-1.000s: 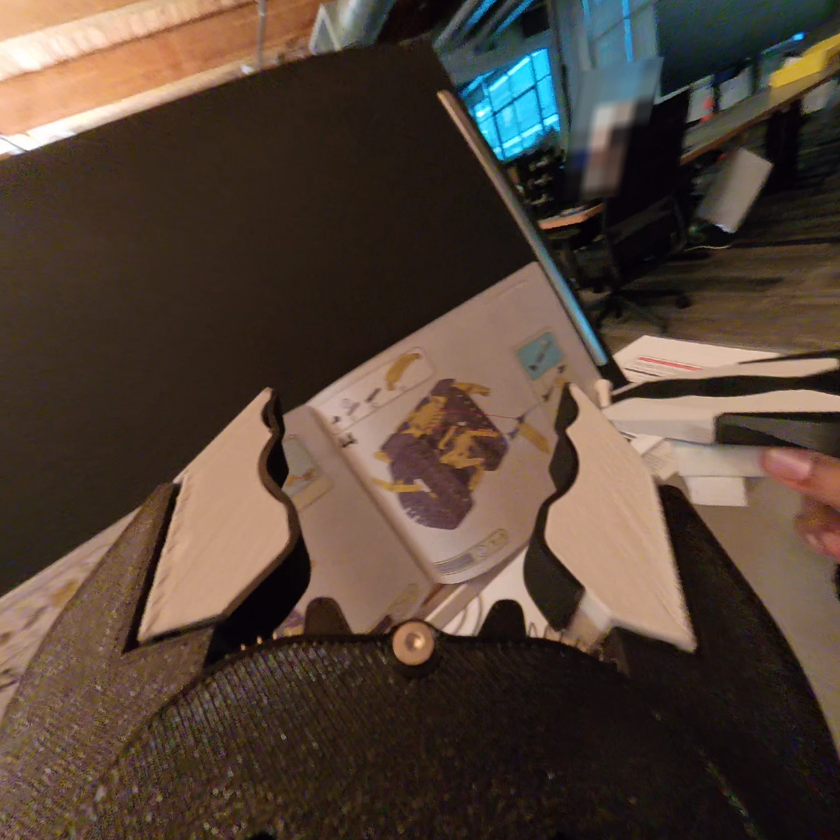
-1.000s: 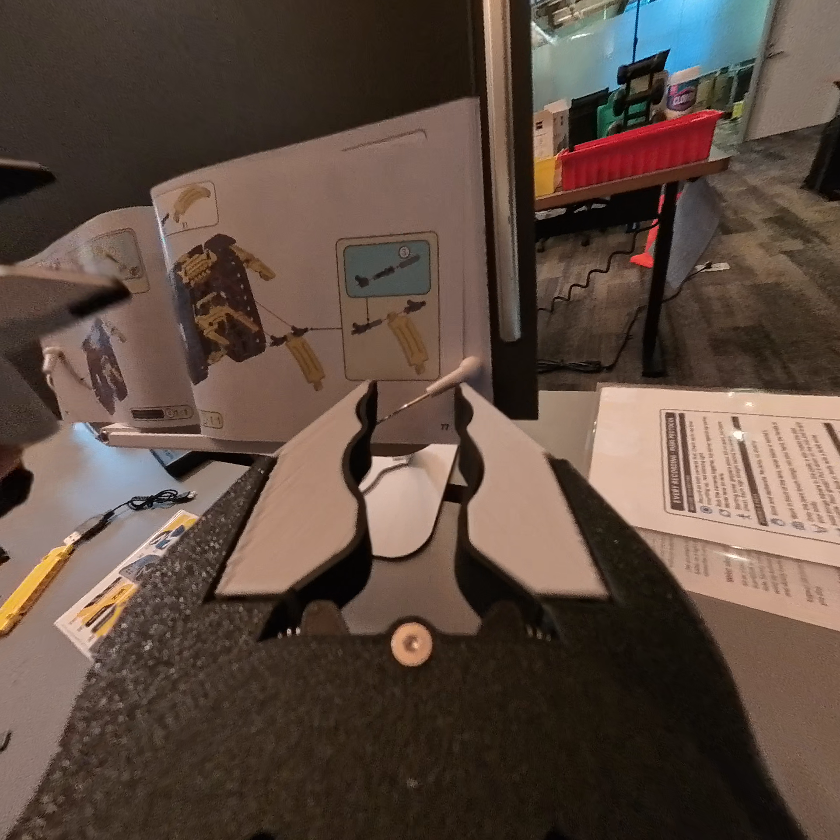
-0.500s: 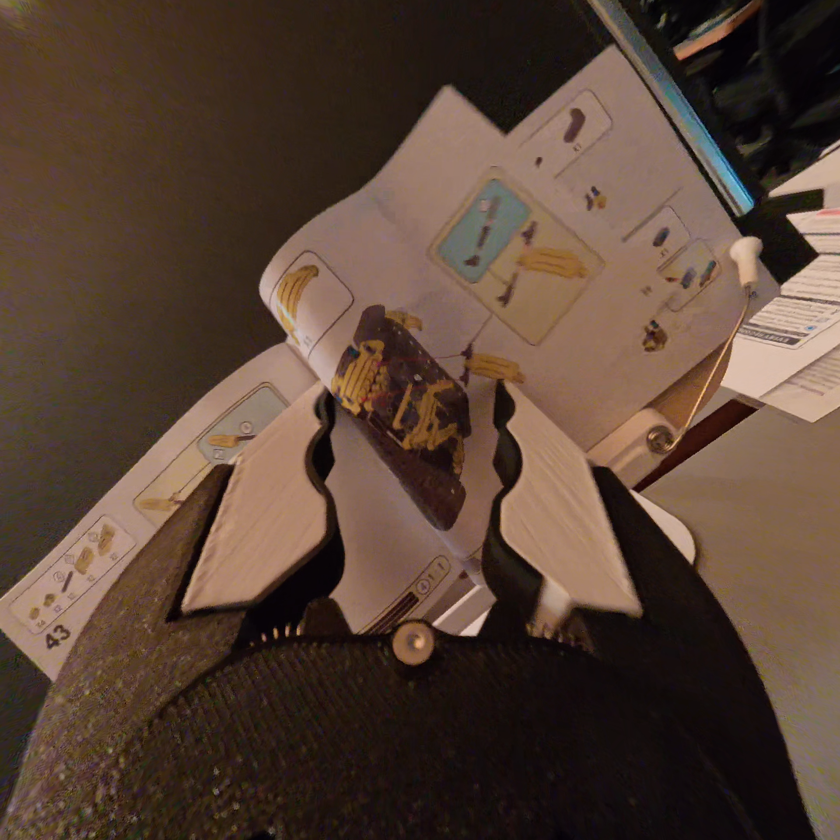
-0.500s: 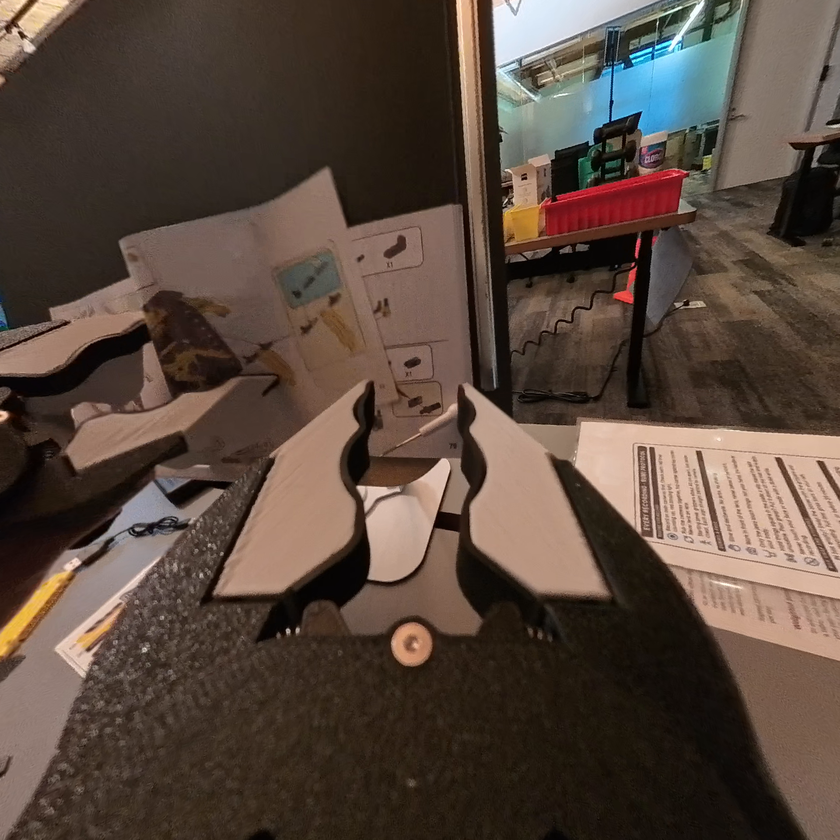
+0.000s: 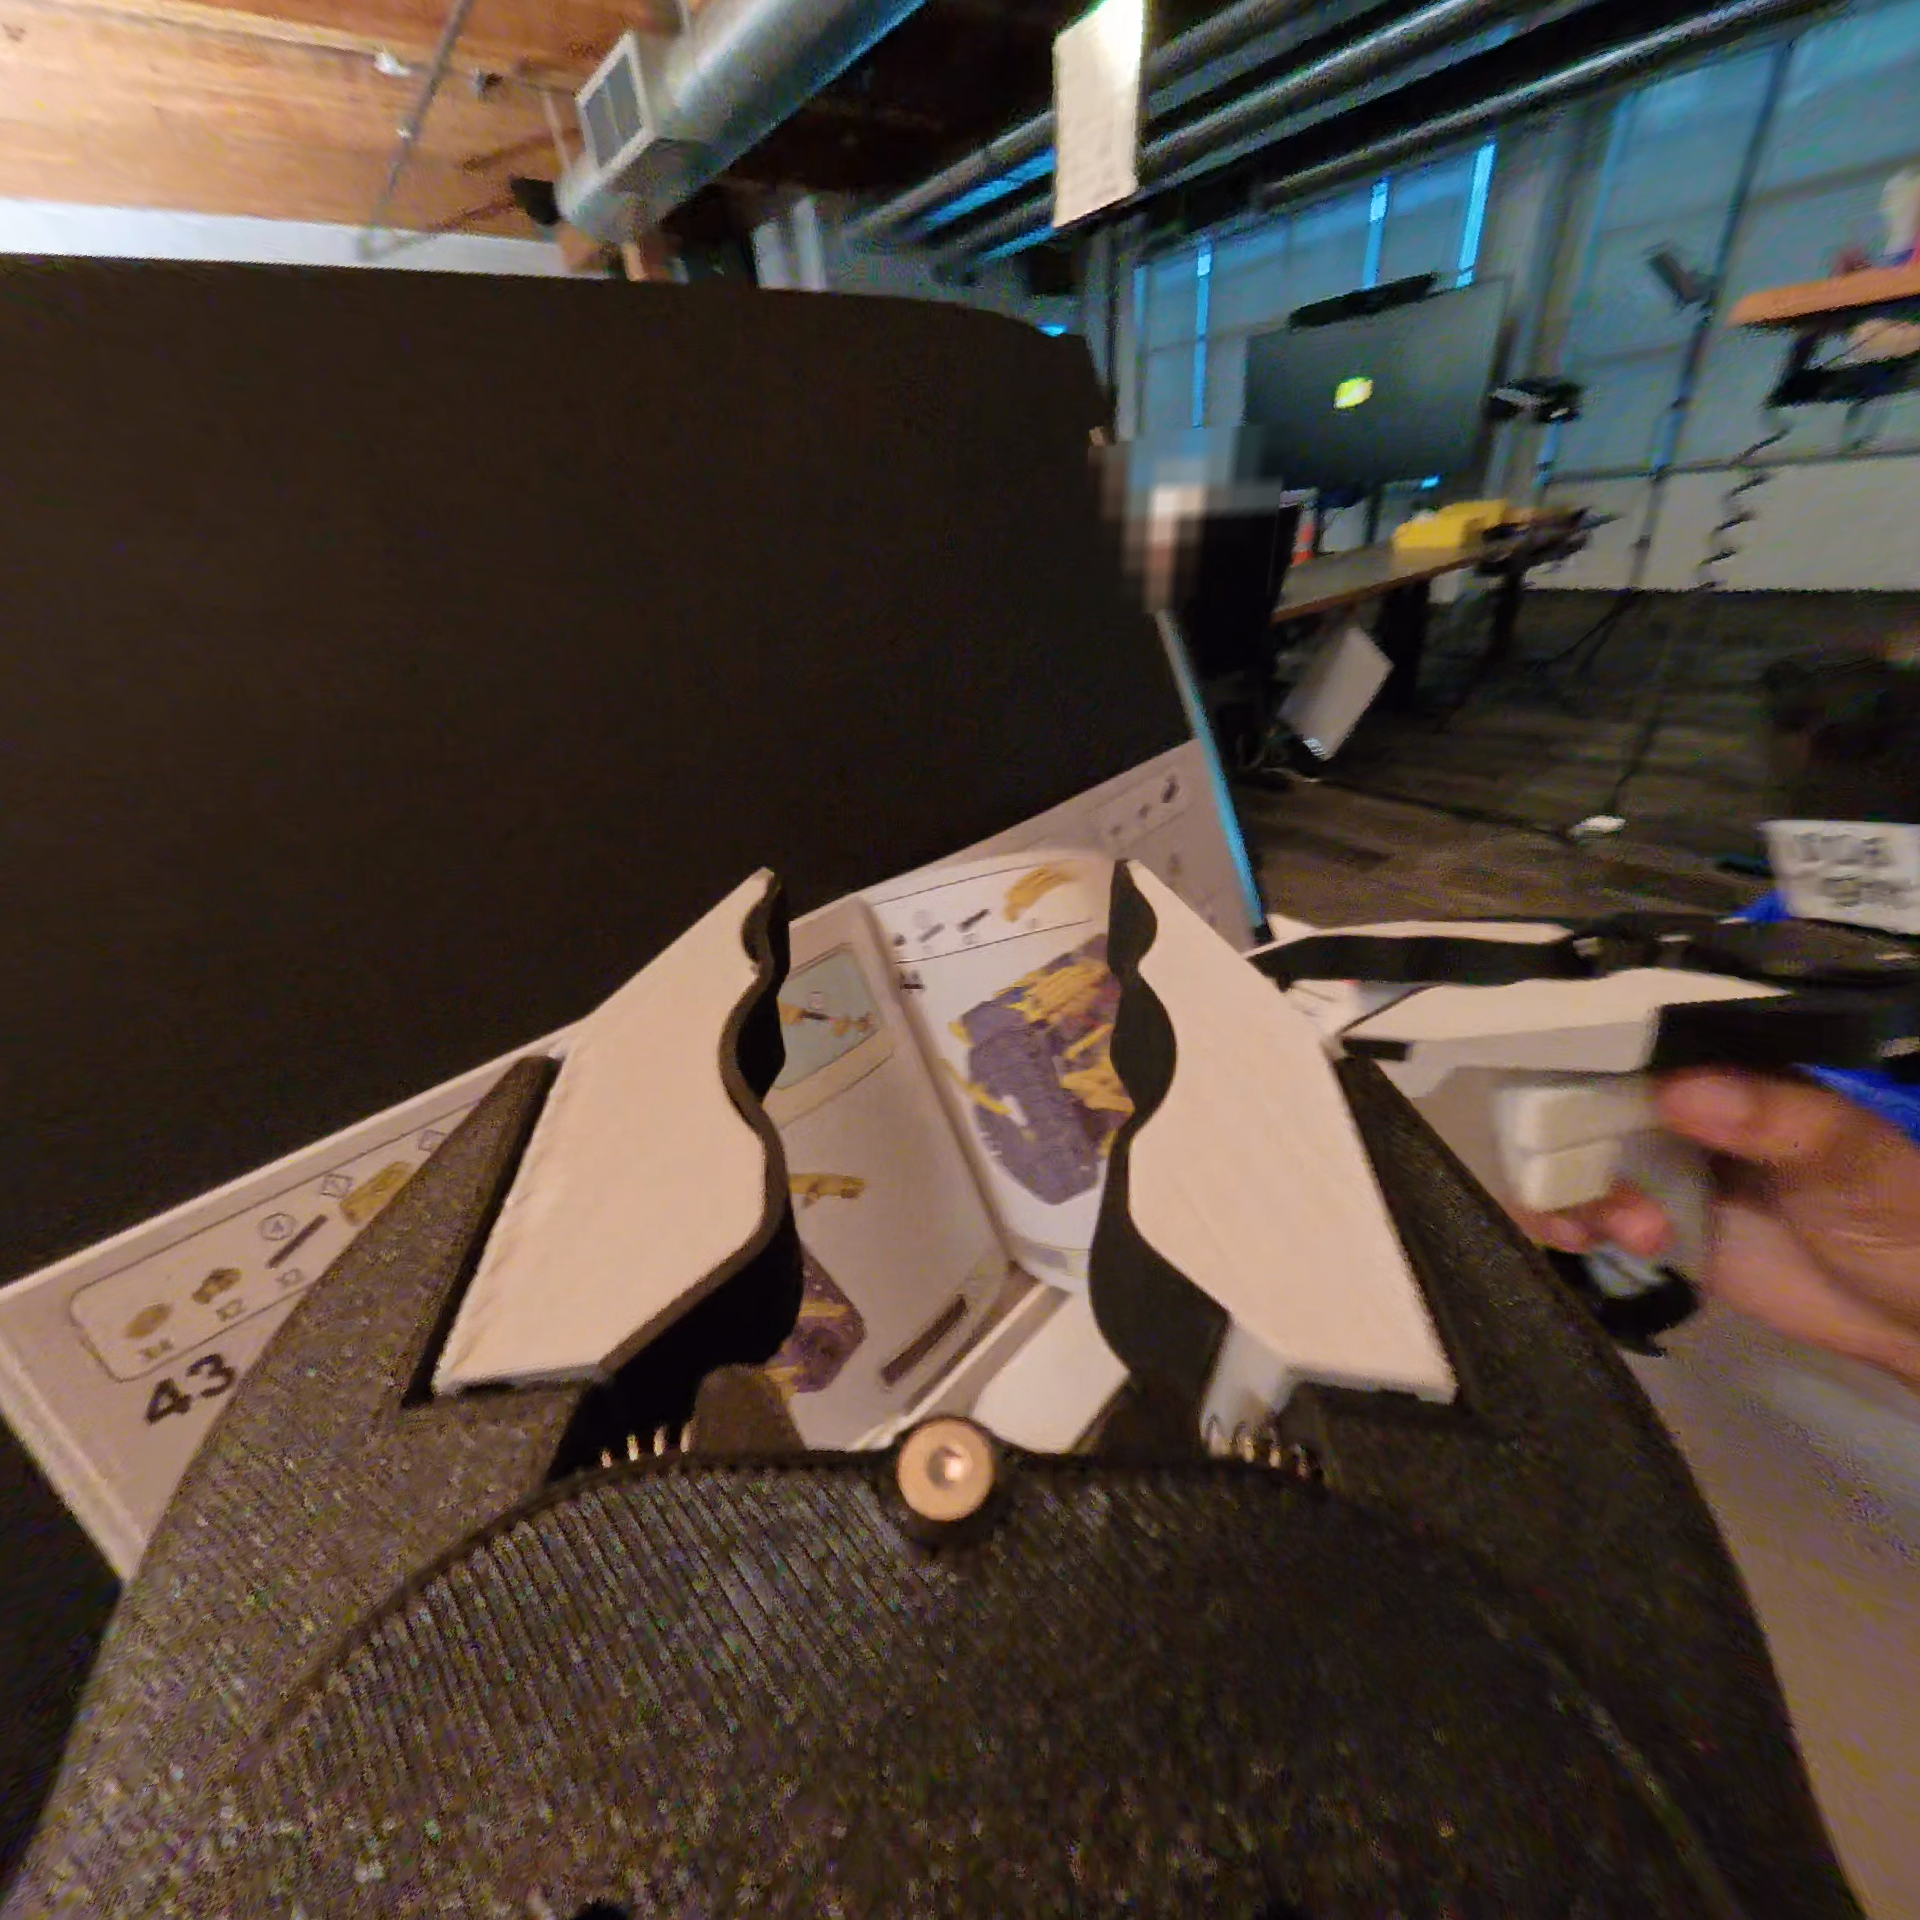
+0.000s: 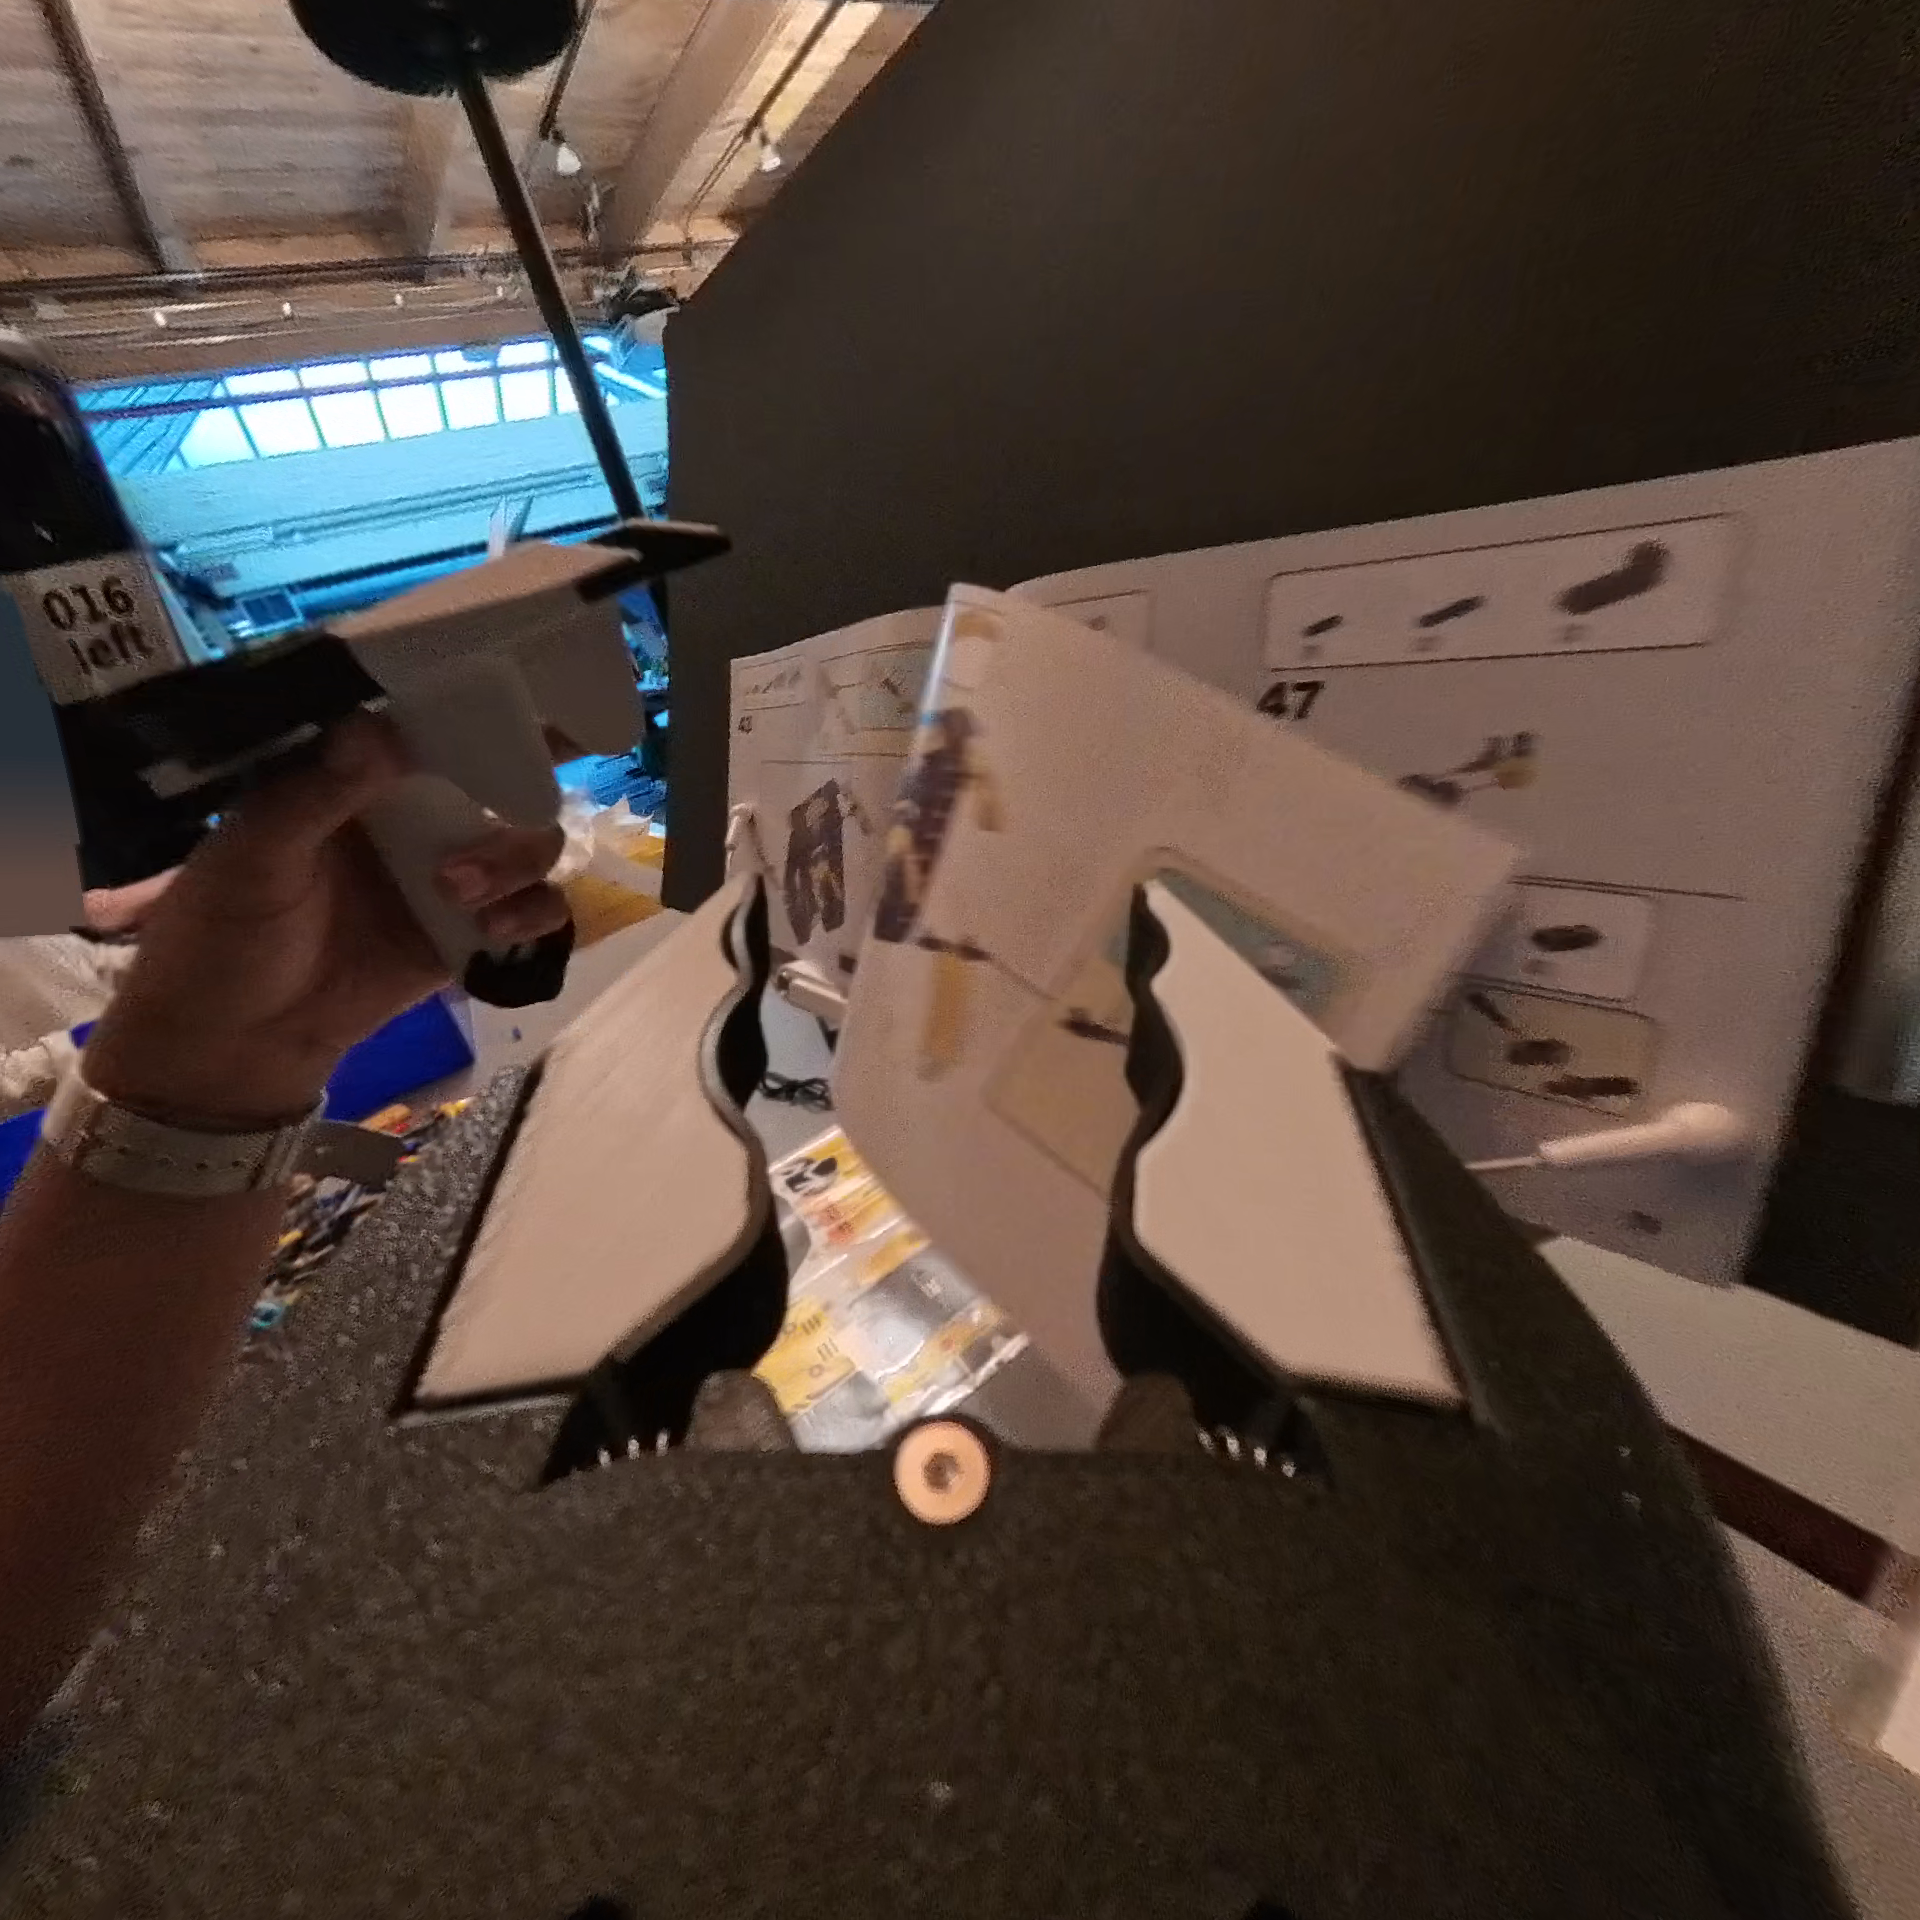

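An open instruction booklet (image 5: 914, 1143) with coloured build pictures leans on a white stand against a black panel (image 5: 520, 623). My left gripper (image 5: 945, 883) is open and empty, above and in front of the booklet's left pages. In the right wrist view, one loose page (image 6: 1091, 831) stands up from the booklet (image 6: 1558, 779) between the wide-open jaws of my right gripper (image 6: 945, 894). The stand's wire page holder with a white tip (image 6: 1662, 1132) lies across the right-hand page. The right gripper (image 5: 1299, 997) shows at the right of the left wrist view. The left gripper (image 6: 634, 582) shows at the upper left of the right wrist view.
The black panel (image 6: 1247, 312) rises right behind the booklet. On the grey table (image 5: 1766, 1507) lie yellow printed sheets (image 6: 873, 1278), small loose parts (image 6: 332, 1195) and a blue bin (image 6: 405, 1049). A hand (image 6: 260, 935) with a wristband holds the left gripper.
The left gripper has drawn back and up from the pages. The right gripper has opened wider and swung left to the booklet, where a page now stands between its jaws.
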Tool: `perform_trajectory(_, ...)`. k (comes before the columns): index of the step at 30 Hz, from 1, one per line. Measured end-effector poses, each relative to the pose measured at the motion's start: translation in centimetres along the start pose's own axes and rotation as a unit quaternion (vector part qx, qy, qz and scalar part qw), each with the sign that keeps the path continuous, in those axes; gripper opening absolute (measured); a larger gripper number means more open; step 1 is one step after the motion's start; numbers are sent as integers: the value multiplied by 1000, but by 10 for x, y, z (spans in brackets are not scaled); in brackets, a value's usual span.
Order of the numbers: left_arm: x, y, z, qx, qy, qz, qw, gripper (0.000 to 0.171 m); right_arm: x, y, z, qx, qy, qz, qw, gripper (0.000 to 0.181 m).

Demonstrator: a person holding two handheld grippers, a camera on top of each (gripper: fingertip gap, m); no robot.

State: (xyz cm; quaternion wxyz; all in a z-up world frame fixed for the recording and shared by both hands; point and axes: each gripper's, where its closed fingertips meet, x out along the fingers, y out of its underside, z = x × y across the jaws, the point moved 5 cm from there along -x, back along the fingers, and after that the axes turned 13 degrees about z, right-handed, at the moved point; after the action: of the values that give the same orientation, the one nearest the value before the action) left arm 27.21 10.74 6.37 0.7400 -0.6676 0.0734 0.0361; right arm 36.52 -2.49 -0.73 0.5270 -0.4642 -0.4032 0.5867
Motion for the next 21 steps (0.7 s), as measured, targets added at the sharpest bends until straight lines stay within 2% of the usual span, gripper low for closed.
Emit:
perform_trajectory(3,-8,-1,-6,-8,31,6,999,63,14,8,5,-9,7,33,999,66)
perform_trajectory(6,-11,5,-6,18,14,35,999,74,22,13,33,-16,-80,57,995,57)
perform_trajectory(7,-11,8,-9,35,19,43,998,79,22,12,37,-21,-82,66,994,57)
perform_trajectory(8,-11,11,-14,55,27,54,997,81,20,10,32,-27,-44,69,996,57)
perform_trajectory(11,-4,24,-20,91,21,90,992,81,-2,1,-8,-36,137,43,989,58)
perform_trajectory(13,5,29,-22,91,20,102,990,80,-21,-2,-33,-21,200,26,979,67)
perform_trajectory(15,16,33,-28,81,29,112,990,81,-34,2,-57,34,236,37,970,73)
perform_trajectory(18,30,39,-36,82,29,128,988,81,-32,20,-70,123,184,93,971,88)
perform_trajectory(21,39,43,-40,91,13,138,986,82,-20,40,-60,186,79,162,966,83)
